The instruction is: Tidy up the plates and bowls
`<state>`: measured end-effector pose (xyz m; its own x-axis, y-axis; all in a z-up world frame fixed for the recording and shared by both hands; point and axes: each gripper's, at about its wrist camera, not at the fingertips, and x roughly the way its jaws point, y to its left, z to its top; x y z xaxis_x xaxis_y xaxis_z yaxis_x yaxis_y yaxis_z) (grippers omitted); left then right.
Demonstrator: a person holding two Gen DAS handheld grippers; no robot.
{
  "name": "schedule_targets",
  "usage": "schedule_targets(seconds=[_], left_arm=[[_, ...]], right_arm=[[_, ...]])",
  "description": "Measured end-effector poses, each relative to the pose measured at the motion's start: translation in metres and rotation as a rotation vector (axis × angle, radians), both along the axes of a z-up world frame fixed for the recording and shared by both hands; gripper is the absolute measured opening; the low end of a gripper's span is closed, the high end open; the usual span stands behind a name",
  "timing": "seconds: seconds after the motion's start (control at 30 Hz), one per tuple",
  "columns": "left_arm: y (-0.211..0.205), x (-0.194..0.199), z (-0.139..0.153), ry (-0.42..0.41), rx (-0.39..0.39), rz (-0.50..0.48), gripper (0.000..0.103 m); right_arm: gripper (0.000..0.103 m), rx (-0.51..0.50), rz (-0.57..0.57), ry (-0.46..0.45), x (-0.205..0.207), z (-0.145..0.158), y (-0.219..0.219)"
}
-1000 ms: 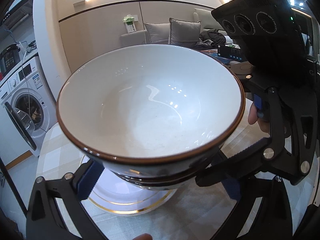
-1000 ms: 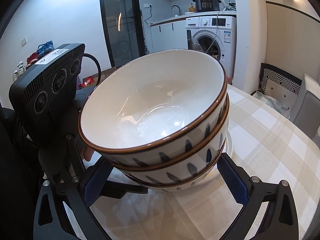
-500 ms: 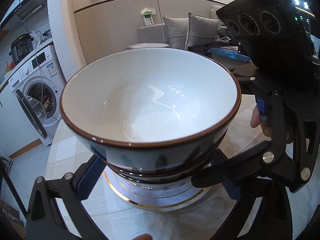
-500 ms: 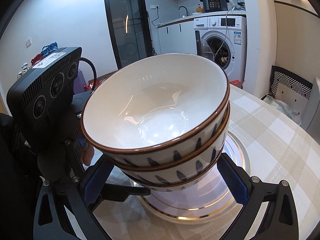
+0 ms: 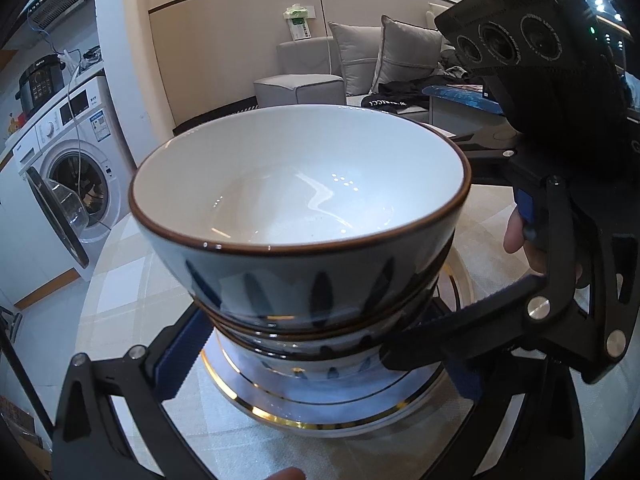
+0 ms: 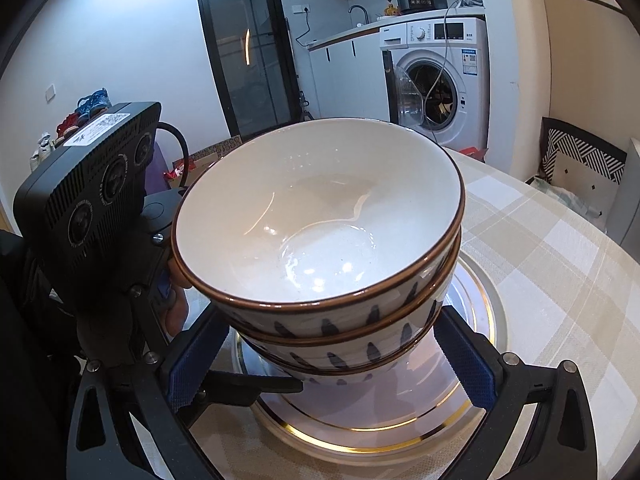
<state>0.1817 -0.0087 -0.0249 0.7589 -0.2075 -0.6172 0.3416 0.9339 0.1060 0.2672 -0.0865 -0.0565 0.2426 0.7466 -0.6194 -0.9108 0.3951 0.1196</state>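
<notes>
A stack of three white bowls (image 5: 300, 200) with brown rims and blue dashes is held between both grippers, just above a stack of gold-rimmed white plates (image 5: 320, 412). My left gripper (image 5: 316, 356) clamps the lower bowls from one side. My right gripper (image 6: 332, 364) clamps the bowl stack (image 6: 320, 232) from the opposite side, over the plates (image 6: 360, 436). Whether the bottom bowl touches the plates I cannot tell.
The plates sit on a round table with a beige checked cloth (image 6: 560, 280). A washing machine (image 6: 436, 76) stands beyond the table. A grey sofa with cushions (image 5: 360, 64) lies behind in the left wrist view.
The bowl stack has come down toward the gold-rimmed plates, which now show fully beneath it. Both grippers keep their hold.
</notes>
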Motion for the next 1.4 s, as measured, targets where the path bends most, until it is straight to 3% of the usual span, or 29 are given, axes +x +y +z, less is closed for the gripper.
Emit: schedule_targets(seconds=[0.93,1.2,1.4], left_arm=[[0.002,-0.006,0.004,-0.029,0.009,-0.004,0.103],[0.011,-0.028,0.012,-0.037,0.008,0.015,0.103],[0.029,-0.053,0.023,-0.055,-0.035,0.056,0.103]], right_arm=[[0.103,-0.03,-0.023,-0.068,-0.017,0.0,-0.004],[0.103,-0.033,-0.083,-0.076,-0.029,0.007,-0.019],[0.103,-0.003,-0.176,-0.069,-0.048,0.017,-0.042]])
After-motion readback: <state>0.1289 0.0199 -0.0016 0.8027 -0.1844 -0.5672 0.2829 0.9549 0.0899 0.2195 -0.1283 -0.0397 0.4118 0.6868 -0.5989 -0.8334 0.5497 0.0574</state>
